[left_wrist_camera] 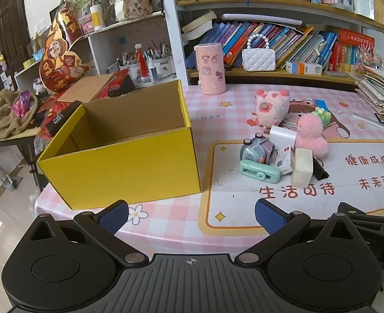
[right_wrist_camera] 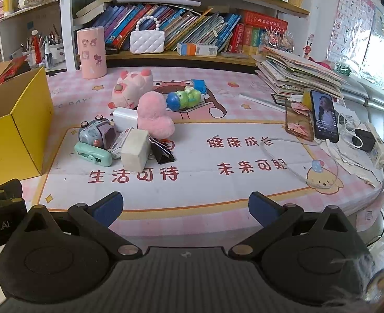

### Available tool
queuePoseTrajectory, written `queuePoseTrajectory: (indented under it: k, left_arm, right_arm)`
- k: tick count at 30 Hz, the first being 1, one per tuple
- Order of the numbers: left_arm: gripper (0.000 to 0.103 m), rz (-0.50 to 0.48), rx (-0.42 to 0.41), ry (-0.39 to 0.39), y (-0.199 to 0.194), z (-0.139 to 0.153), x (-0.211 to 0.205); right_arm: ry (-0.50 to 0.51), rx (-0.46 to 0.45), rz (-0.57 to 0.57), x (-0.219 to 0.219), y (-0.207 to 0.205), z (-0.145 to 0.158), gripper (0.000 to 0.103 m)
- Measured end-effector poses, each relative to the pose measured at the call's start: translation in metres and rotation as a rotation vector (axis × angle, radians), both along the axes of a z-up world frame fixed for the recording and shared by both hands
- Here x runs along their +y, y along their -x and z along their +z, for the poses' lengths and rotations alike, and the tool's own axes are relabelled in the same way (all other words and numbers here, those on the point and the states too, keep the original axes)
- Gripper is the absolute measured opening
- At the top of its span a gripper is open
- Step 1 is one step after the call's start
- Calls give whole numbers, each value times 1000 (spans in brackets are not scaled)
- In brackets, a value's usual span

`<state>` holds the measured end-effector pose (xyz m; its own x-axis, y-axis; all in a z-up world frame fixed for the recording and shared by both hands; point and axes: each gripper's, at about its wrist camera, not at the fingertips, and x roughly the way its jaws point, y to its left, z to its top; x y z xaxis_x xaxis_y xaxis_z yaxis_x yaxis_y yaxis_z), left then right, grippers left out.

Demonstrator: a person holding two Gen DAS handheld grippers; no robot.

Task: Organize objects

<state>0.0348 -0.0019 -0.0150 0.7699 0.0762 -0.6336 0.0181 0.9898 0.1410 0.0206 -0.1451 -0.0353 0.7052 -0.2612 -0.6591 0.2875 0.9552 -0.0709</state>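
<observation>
Left wrist view: the left gripper (left_wrist_camera: 191,213) hangs over the near table edge, jaws wide apart and holding nothing. The yellow box (left_wrist_camera: 124,167) stands open just ahead on the left; the visible part of its inside shows no objects. To its right, well apart from the box, the items lie clustered on the mat (left_wrist_camera: 244,208): mint stapler (left_wrist_camera: 259,173), toy camera (left_wrist_camera: 257,150), white block (left_wrist_camera: 302,167), pink plush (left_wrist_camera: 310,137) and pig plush (left_wrist_camera: 271,108).

Right wrist view: the right gripper (right_wrist_camera: 185,208) also hovers at the near edge, jaws apart and empty. The same cluster sits ahead, with a black clip (right_wrist_camera: 161,150) touching the block and a green toy (right_wrist_camera: 184,98) behind the plush. The phone (right_wrist_camera: 324,116) stands at the right.

Judgement: the task appears to be at its start. Nothing seems packed; every item remains to be moved, presumably into the box.
</observation>
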Motion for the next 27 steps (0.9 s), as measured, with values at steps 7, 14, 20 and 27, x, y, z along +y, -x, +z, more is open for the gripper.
queuePoseTrajectory:
  k: [7, 14, 20, 27]
  left_arm:
    - [103, 26, 25, 5, -6, -5, -4]
    - [103, 28, 50, 17, -14, -10, -13]
    - [103, 34, 85, 62, -24, -16, -20]
    - [103, 86, 89, 62, -34, -18, -31]
  right_arm:
    - [-11, 18, 27, -6, -7, -4, 103]
    - [-30, 37, 44, -19, -14, -9, 103]
    - [-70, 59, 72, -34, -25, -15, 103]
    - [-76, 87, 92, -51, -44, -19, 102]
